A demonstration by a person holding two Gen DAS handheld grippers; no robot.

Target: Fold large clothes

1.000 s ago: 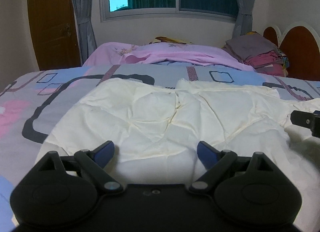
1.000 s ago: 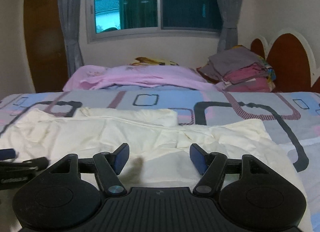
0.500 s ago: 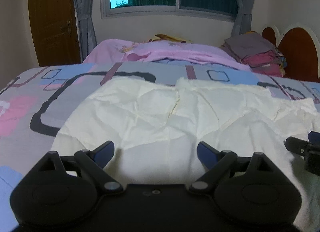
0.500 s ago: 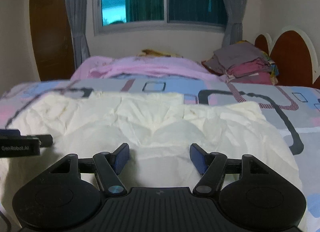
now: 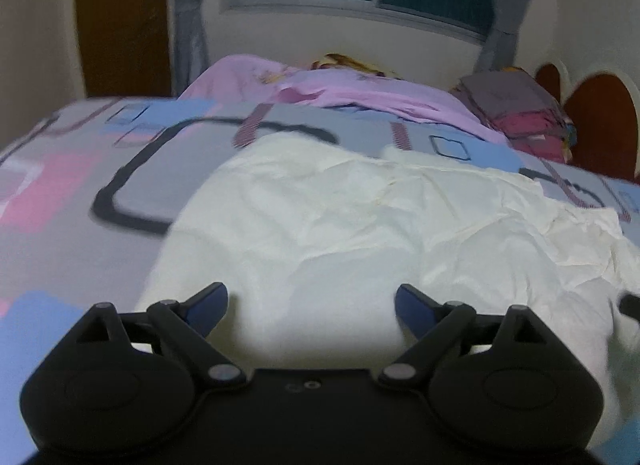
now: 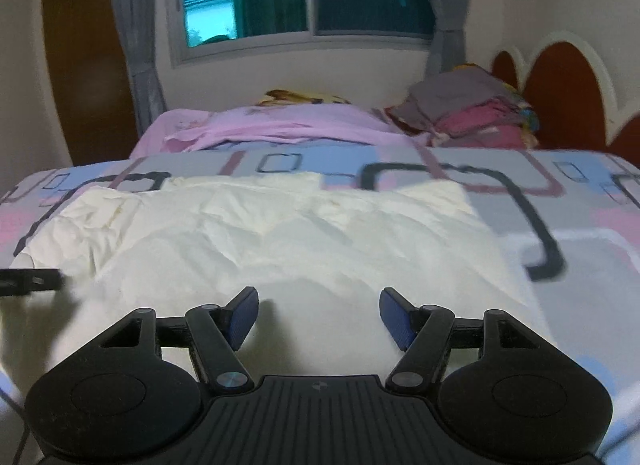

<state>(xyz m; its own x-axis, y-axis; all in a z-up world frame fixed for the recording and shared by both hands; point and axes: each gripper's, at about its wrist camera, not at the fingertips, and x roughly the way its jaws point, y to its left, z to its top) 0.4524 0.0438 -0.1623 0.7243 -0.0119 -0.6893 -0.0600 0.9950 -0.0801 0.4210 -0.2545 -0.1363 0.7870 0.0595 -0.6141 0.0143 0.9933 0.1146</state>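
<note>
While the cream garment [image 5: 360,233] lies spread and creased across the bed [image 5: 80,193], left gripper [image 5: 311,301] and right gripper [image 6: 319,315] hover over its near edge, jaws wide, empty; next, likely grasping that hem.

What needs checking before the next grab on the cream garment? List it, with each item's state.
1. Left tool open: ok, fingers wide apart, nothing between them.
2. Right tool open: ok, fingers spread, nothing gripped.
3. Cream garment spread on the patterned bedsheet: ok, though its surface is wrinkled.
4. Near hem within reach of both tools: cannot tell, the tool bodies hide the nearest edge.
5. Garment clear of the pink blanket and the folded pile: ok, bare sheet lies between.
6. Views sharp enough to aim: not ok, both are motion-blurred.
</note>
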